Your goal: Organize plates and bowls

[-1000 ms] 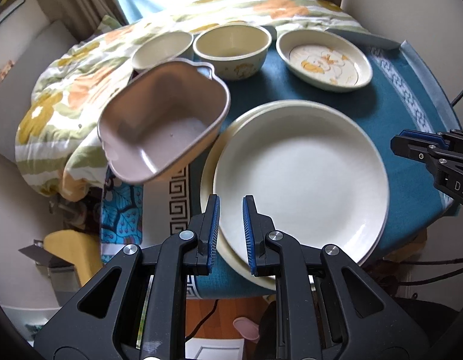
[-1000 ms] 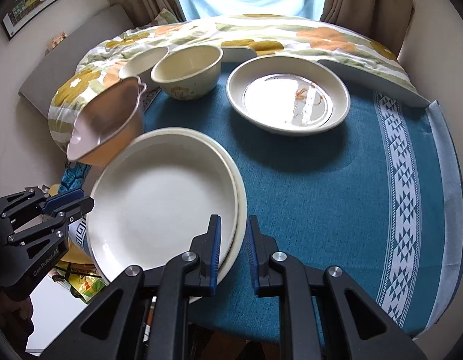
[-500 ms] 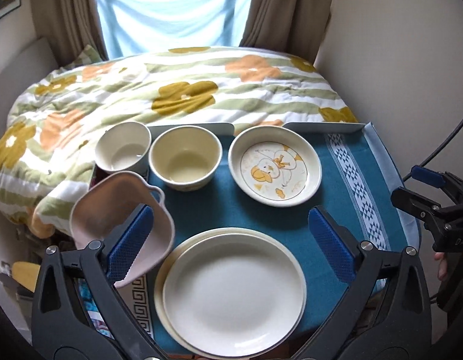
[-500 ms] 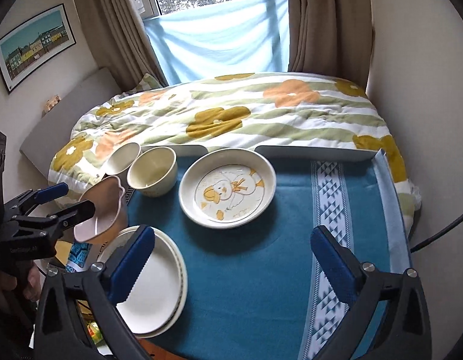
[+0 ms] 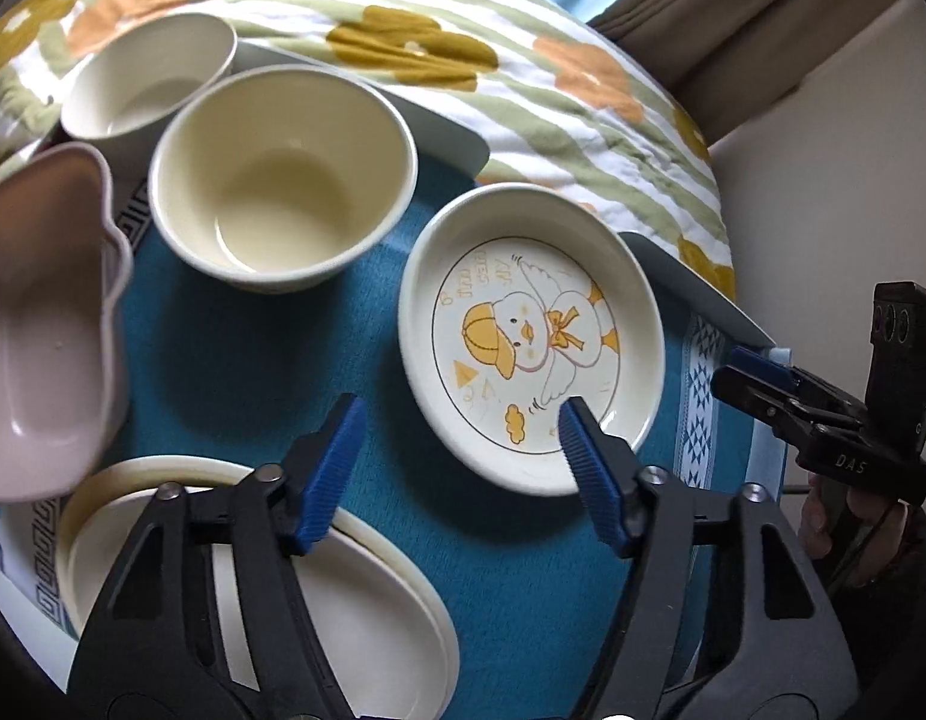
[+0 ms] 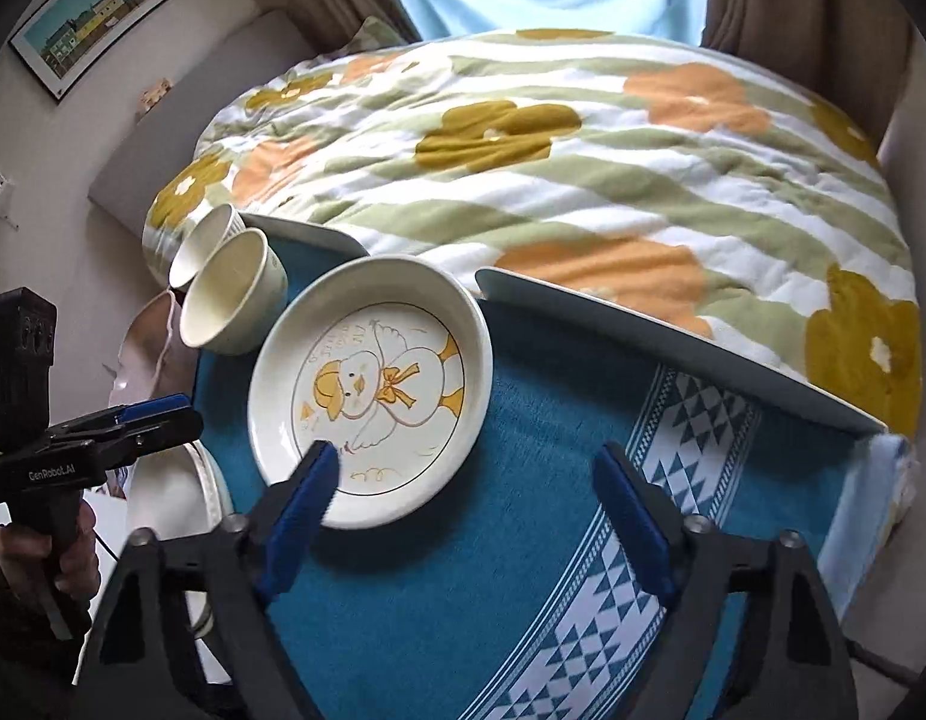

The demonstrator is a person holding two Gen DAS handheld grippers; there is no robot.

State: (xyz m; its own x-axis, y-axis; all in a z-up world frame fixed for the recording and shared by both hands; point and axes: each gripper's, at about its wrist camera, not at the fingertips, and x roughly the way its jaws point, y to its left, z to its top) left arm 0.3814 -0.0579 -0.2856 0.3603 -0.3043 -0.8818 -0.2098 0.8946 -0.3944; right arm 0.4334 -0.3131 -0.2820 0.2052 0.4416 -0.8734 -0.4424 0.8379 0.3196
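Both tools gape wide, holding nothing: the left tool [image 5: 460,438] and the right tool [image 6: 466,480] hang near the duck plate [image 5: 532,339]. A cream bowl [image 5: 283,177] sits just beside that plate on the teal-clothed desk [image 5: 241,354].

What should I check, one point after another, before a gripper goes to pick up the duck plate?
1. Left gripper open: ok, its jaws stand wide apart and hold nothing.
2. Right gripper open: ok, wide apart and empty too.
3. Duck plate empty: ok, only the printed duck shows inside.
4. Plate free of its neighbours: ok, blue cloth shows between it and the cream bowl.
5. A finger lined up on the rim: cannot tell; in each view one blue pad overlaps the near rim, but its height above the plate is unclear.
6. Stack of large plates ready to take it: ok, the top plate is bare.
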